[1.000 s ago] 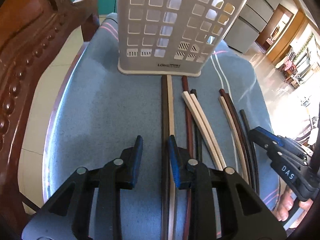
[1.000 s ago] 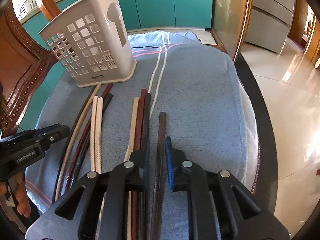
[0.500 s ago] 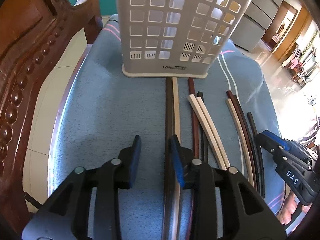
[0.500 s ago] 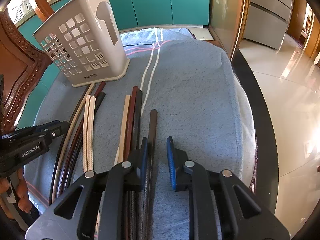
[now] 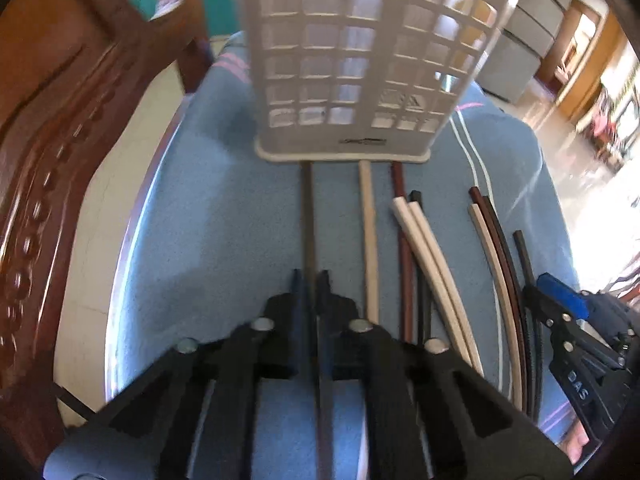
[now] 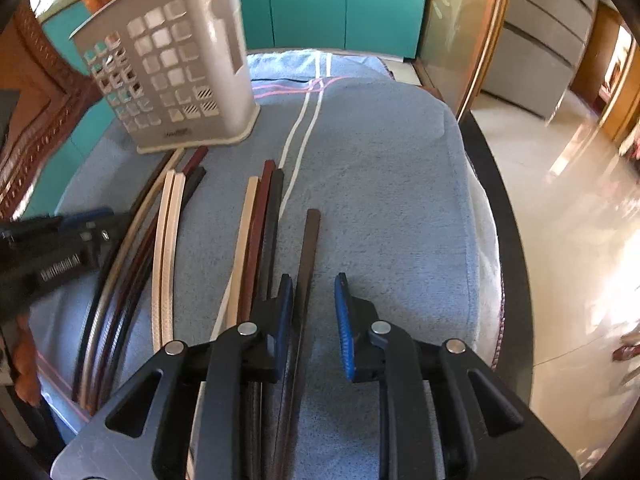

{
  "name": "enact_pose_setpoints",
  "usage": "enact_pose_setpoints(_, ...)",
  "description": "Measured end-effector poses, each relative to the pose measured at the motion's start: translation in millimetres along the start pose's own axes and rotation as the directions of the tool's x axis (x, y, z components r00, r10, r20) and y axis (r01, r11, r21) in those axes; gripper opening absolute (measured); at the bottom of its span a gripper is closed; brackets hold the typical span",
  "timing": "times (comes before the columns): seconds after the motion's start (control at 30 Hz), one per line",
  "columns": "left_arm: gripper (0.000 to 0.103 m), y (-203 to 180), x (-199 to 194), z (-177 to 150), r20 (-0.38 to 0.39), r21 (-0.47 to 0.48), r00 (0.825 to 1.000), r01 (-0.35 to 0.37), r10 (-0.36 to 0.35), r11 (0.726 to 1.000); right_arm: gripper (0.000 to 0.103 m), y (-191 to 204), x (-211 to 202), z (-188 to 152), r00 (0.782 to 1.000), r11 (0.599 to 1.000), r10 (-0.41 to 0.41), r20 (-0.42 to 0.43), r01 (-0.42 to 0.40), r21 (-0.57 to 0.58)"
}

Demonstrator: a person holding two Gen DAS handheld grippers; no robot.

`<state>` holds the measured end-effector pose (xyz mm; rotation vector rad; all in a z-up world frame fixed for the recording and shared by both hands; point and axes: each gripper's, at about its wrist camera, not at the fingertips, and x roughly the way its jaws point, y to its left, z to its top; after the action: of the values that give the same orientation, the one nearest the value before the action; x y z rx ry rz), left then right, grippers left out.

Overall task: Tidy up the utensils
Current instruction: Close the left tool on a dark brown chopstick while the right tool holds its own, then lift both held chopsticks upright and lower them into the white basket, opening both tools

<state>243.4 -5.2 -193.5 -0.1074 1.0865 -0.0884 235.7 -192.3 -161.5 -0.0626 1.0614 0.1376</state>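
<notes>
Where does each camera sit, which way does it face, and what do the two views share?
Left wrist: on the left gripper, facing the basket; fingers shut on a dark chopstick; right gripper at right.
Right wrist: on the right gripper, open over a brown chopstick; left gripper at left.
Shared: basket, chopsticks, blue towel.

Cream, maroon and black chopsticks [image 6: 244, 240] lie on a blue towel [image 6: 380, 200] (white-striped), beside a grey basket [image 6: 168, 76].

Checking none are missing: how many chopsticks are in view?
10. One dark chopstick in the left tongs, a cluster of five right of it, a group of three beyond, a lone brown chopstick between the right tongs. Basket may hide more.
</notes>
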Motion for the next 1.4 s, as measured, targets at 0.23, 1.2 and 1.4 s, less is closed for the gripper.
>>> enact_pose_setpoints(0.23, 0.007, 12.8, -14.1, -30.3, -0.018, -0.042, 0.999, 0.044, -0.045, 0.998, 0.009, 5.3, 0.8, 0.4, 1.0, 0.999, 0.015, -0.002, -0.015, -0.032)
enact_pose_setpoints(1.2, 0.007, -13.6, -85.0, 21.4, 0.149, 0.034, 0.989, -0.012, 0.007, 0.999, 0.007, 9.7, -50.5, 25.5, 0.987, 0.995, 0.082, 0.136, -0.074, -0.065)
enact_pose_setpoints(1.4, 0.007, -19.5, -165.7, 31.0, 0.304, 0.055, 0.95, 0.052, -0.067, 0.997, 0.007, 2.2, -127.7, 40.7, 0.945, 0.988, 0.148, 0.292, -0.125, -0.096)
